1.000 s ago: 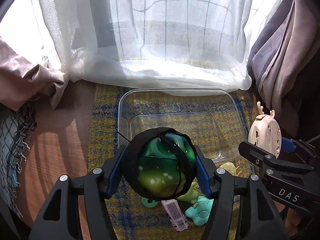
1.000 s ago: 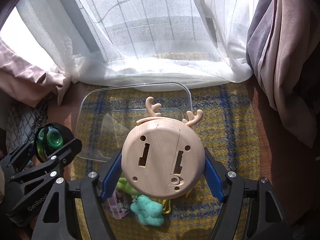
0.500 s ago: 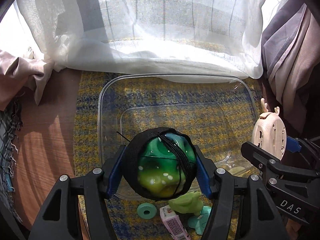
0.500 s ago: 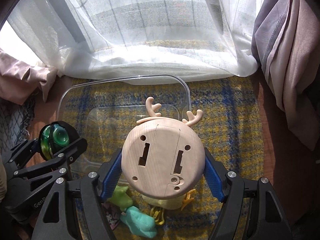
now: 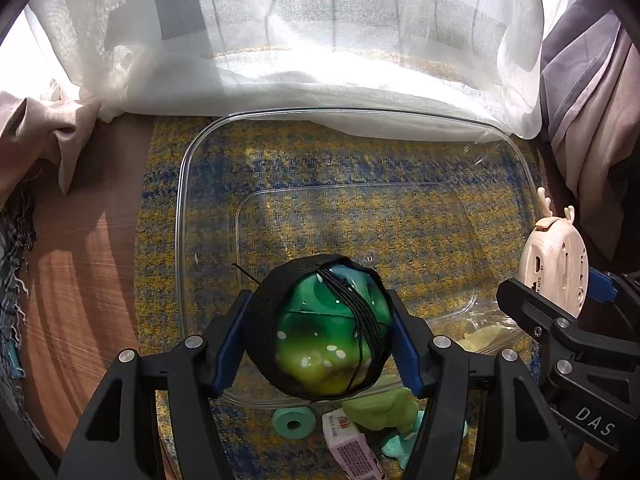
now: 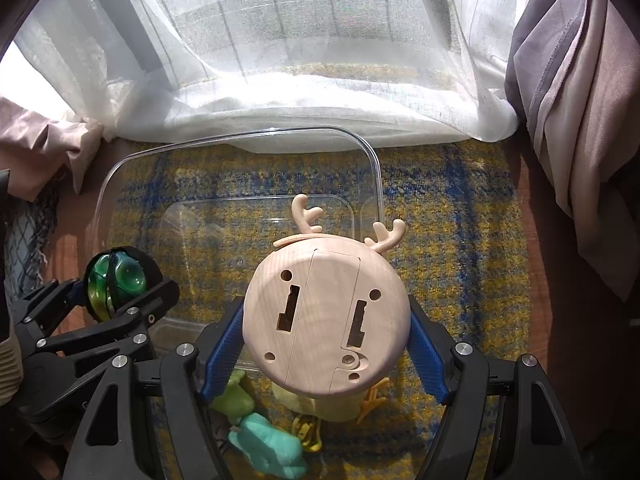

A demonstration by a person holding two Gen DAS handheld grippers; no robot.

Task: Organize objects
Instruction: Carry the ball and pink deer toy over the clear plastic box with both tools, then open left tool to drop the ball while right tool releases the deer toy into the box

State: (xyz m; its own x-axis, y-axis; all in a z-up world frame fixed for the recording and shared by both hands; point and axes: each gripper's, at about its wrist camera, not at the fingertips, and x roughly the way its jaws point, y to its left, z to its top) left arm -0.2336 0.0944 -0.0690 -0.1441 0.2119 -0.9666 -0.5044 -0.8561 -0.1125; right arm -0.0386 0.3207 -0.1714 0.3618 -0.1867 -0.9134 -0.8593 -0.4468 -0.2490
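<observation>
From the left wrist view, the left gripper (image 5: 320, 344) is clamping a green ball (image 5: 326, 342) wrapped in a black band, its jaws pressing on the ball's left and right sides. The ball is hanging over the near part of a clear plastic bin (image 5: 182, 240), which is lying straight ahead and below on a yellow-and-blue rug (image 5: 160, 184); the drop looks unobstructed, since the bin's floor is showing bare. Just short of the near rim, a teal ring (image 5: 293, 423), a pink packet (image 5: 352, 450) and a green soft toy (image 5: 380, 408) are waiting on the rug. A white curtain (image 5: 320, 60) is draping over the far rim.

From the right wrist view, the right gripper (image 6: 326, 344) is holding a beige antlered round toy (image 6: 326, 316) by its sides, antlers pointing far. It is hovering over the bin's near right corner, partly outside the rim, so a small shift left and far seems needed. The left gripper, at the near left, is sitting more squarely over the bin. A teal soft toy (image 6: 268, 446) is lying below the jaws.
</observation>
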